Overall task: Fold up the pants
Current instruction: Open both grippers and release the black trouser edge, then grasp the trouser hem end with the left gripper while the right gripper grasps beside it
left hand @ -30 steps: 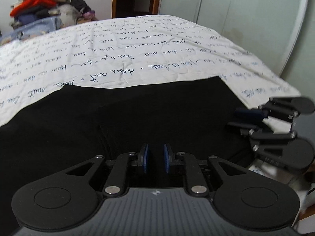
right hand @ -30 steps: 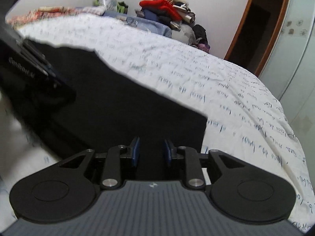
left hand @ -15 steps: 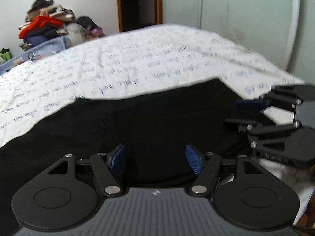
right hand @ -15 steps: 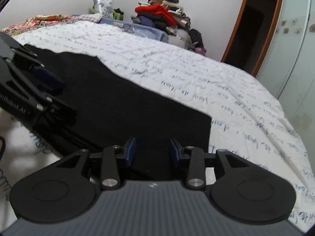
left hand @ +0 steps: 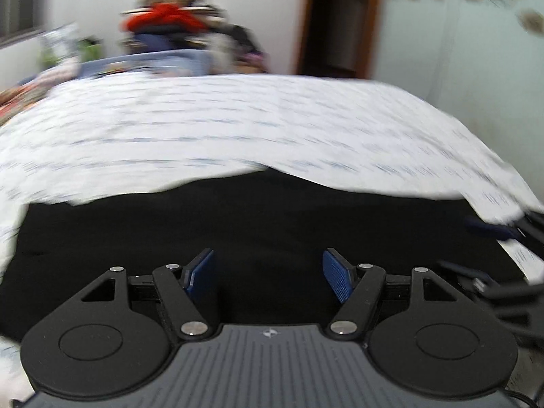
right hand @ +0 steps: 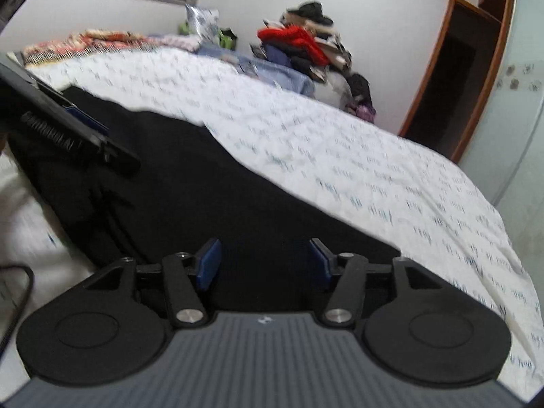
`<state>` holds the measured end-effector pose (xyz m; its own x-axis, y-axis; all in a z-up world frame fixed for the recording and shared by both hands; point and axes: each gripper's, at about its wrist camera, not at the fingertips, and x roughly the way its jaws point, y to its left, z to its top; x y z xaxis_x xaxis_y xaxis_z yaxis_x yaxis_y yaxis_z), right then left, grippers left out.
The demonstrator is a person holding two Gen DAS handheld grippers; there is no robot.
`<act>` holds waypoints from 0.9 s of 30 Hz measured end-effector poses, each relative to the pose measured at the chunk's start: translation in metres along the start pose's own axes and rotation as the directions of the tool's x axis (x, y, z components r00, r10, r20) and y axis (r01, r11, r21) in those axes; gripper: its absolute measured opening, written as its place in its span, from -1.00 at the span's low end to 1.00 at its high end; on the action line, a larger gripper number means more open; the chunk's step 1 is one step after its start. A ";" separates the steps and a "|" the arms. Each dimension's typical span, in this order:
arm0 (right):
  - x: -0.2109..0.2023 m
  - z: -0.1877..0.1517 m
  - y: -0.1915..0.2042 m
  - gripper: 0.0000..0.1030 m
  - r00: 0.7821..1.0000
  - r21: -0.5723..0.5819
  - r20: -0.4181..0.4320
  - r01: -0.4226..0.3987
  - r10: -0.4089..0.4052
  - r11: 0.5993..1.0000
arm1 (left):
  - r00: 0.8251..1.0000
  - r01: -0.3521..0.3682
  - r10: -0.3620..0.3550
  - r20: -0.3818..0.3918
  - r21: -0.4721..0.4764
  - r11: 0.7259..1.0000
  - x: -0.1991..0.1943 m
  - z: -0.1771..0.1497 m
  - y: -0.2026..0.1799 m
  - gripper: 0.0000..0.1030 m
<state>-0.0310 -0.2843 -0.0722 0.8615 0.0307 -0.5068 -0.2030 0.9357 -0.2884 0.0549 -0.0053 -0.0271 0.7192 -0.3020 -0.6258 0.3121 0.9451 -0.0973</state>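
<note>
The black pants (left hand: 258,224) lie flat and folded on the white bed with blue script print (left hand: 238,129); they also show in the right wrist view (right hand: 210,190). My left gripper (left hand: 268,277) is open and empty, just above the near edge of the pants. My right gripper (right hand: 263,263) is open and empty, over the pants' near right part. The right gripper shows blurred at the right edge of the left wrist view (left hand: 503,265). The left gripper shows at the left of the right wrist view (right hand: 68,125).
A pile of clothes with a red garment (right hand: 299,44) sits at the far end of the bed, also in the left wrist view (left hand: 170,23). A dark doorway (right hand: 448,85) and a pale wardrobe door (right hand: 510,119) stand to the right. A patterned blanket (right hand: 85,42) lies far left.
Both grippers have opened and let go of the pants. Both have pulled back and tilted up, so more of the far wall shows. The left view is motion blurred.
</note>
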 end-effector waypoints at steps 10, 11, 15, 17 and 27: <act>0.031 0.038 0.078 0.27 0.980 -0.162 0.041 -0.184 0.193 0.969 | 0.963 -0.267 0.258 -0.072 -0.175 0.948 -0.015 -0.023 0.111 0.34; 0.036 0.037 0.084 0.22 0.979 -0.177 0.005 -0.198 0.202 0.964 | 0.968 -0.251 0.244 -0.060 -0.167 0.953 -0.018 -0.026 0.113 0.34; 0.035 0.036 0.090 0.16 0.977 -0.189 -0.026 -0.211 0.210 0.959 | 0.963 -0.268 0.271 -0.006 -0.169 0.948 -0.035 -0.028 0.115 0.35; 0.027 0.044 0.091 0.16 0.980 -0.203 0.012 -0.191 0.197 0.960 | 0.956 -0.288 0.293 0.005 -0.181 0.941 -0.038 -0.027 0.124 0.35; 0.017 0.075 0.145 0.25 0.937 -0.358 0.121 -0.267 0.328 0.895 | 0.967 -0.241 0.247 -0.058 -0.516 0.822 -0.062 -0.033 0.206 0.35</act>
<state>-0.0105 -0.1223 -0.0620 0.7968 0.3787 -0.4708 -0.5784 0.7035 -0.4130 0.0543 0.2122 -0.0338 0.7369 -0.0515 -0.6740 -0.2368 0.9142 -0.3287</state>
